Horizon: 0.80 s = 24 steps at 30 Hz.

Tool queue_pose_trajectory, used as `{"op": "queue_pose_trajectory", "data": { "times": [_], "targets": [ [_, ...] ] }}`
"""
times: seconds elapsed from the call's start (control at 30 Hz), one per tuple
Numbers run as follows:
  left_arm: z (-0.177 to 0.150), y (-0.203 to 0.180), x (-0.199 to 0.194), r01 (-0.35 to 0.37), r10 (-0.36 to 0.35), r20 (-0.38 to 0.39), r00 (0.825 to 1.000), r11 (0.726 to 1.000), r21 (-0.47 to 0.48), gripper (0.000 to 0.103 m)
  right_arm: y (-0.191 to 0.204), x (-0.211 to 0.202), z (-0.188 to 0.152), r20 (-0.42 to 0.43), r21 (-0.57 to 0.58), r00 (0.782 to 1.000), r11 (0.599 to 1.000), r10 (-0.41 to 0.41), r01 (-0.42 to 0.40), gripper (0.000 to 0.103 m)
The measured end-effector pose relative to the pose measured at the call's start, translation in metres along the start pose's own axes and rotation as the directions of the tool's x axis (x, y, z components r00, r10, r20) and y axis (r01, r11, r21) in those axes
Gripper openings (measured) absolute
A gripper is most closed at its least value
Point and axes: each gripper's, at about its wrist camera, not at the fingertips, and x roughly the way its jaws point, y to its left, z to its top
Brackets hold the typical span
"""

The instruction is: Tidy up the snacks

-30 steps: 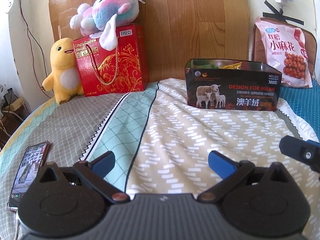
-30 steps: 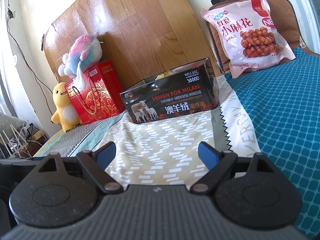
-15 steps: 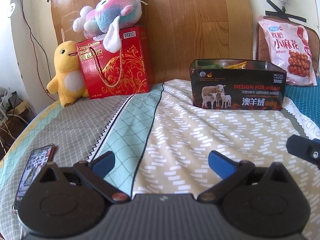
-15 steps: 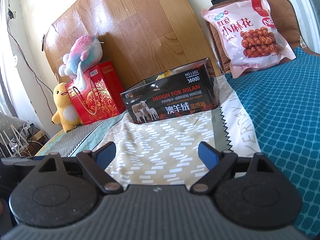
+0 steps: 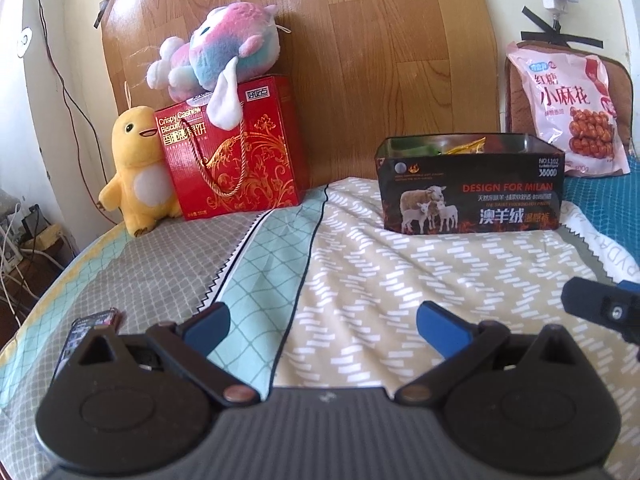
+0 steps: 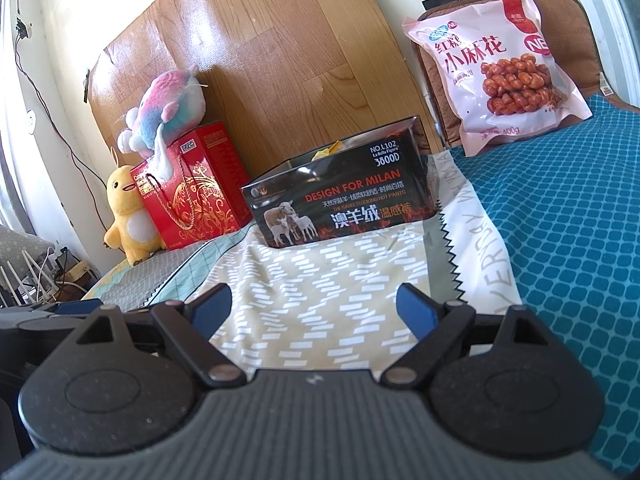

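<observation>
We judge the tidying partly done: the open black tin [image 5: 472,204] at the head of the bed [image 5: 360,288] already holds a few packets whose tops show above its rim, while the pink snack bag [image 6: 496,68] leans apart against the brown cushion [image 6: 436,80] to its right, and the red biscuit box [image 5: 236,160] stands to its left under a plush toy. Both our left hand-held gripper [image 5: 324,320] and right hand-held gripper [image 6: 314,306] hover spread wide and empty over the bedspread, well short of the tin. The stretch of bed ahead is bare and roomy, though a phone [image 5: 86,330] lies near the left edge, where the mattress drops off toward cables.
</observation>
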Motion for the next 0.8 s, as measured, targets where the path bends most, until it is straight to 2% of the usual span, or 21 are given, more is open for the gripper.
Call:
{"op": "queue_pose_trajectory", "data": {
  "times": [0.53, 0.8],
  "targets": [
    [0.009, -0.009, -0.001, 0.044, -0.044, 0.015, 0.999, 0.999, 0.027, 0.103, -0.001, 0.0, -0.001, 0.0, 0.0, 1.0, 1.0, 0.002, -0.002, 0.091],
    [0.018, -0.012, 0.005, 0.097, -0.098, 0.014, 0.995, 0.995, 0.025, 0.103, 0.002, 0.001, 0.001, 0.003, 0.006, 1.0, 1.0, 0.002, -0.002, 0.091]
  ]
}}
